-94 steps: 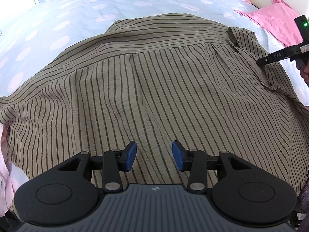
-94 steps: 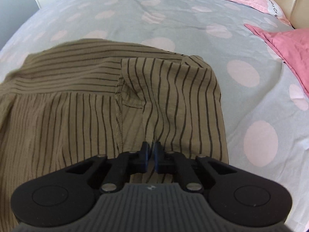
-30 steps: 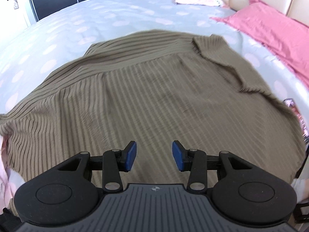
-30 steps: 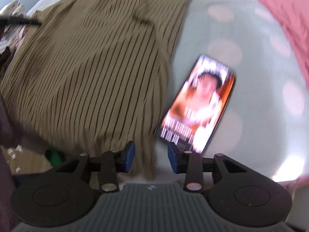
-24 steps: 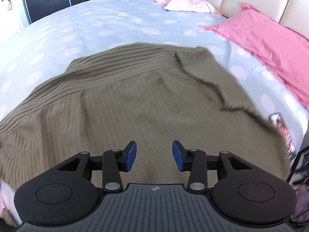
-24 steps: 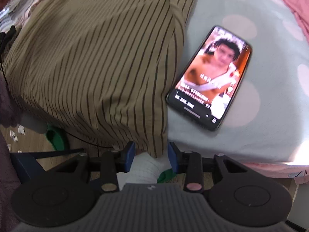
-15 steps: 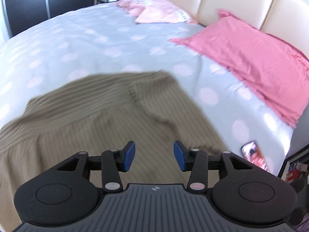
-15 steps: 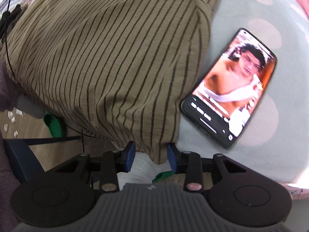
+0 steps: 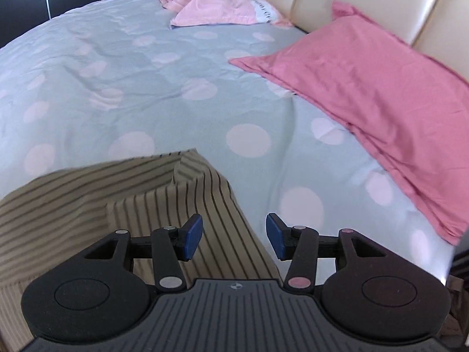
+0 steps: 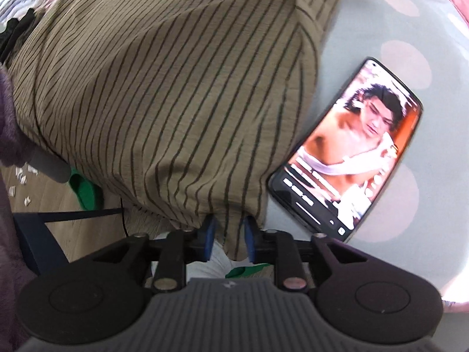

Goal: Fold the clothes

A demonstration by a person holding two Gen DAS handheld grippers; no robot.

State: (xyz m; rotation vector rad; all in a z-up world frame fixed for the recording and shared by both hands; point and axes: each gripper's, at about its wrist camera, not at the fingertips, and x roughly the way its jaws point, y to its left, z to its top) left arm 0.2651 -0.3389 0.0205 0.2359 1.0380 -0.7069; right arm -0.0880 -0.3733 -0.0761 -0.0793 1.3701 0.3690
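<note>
An olive shirt with dark stripes [image 10: 164,88] lies on the bed and hangs over its near edge. My right gripper [image 10: 227,236] is partly closed with the shirt's hanging hem corner between its blue pads [image 10: 208,234]. In the left wrist view the shirt [image 9: 123,199] fills the lower left, with a folded sleeve on top. My left gripper [image 9: 233,236] is open and empty above the shirt's right edge.
A lit phone [image 10: 348,149] lies on the spotted grey bedsheet [image 9: 146,67] beside the shirt's edge. A pink pillow [image 9: 381,94] lies at the right and another pink pillow [image 9: 222,8] at the back. Wooden floor [image 10: 44,199] shows past the bed edge.
My left gripper has swung right, from over the shirt's middle toward its right edge and the pillows. My right gripper let go of the sleeve, dropped to the bed edge and is narrowing around the hem.
</note>
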